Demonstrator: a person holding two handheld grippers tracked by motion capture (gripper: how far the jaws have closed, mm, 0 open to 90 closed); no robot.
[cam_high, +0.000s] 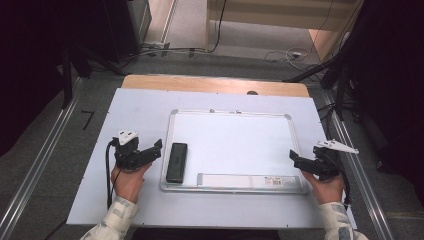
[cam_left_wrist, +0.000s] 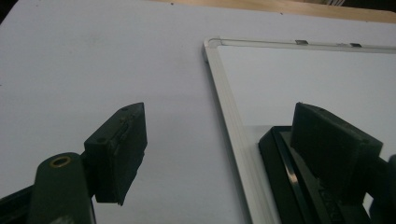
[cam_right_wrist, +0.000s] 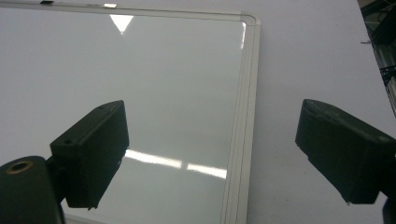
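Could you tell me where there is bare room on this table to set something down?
The whiteboard middle is bare, between the eraser and its right frame. The sheet behind and left is free. Crowded: the left hand-held gripper beside the eraser.

whiteboard: 1 | black eraser: 1 | white ruler strip: 1 | tools: 2

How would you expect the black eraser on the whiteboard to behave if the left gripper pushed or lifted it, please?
The black eraser lies flat and low on the glossy whiteboard, so it would probably slide, not tip or roll. Its blocky shape suggests it stays stiff. It looks small and likely light; the open left gripper should span its narrow width.
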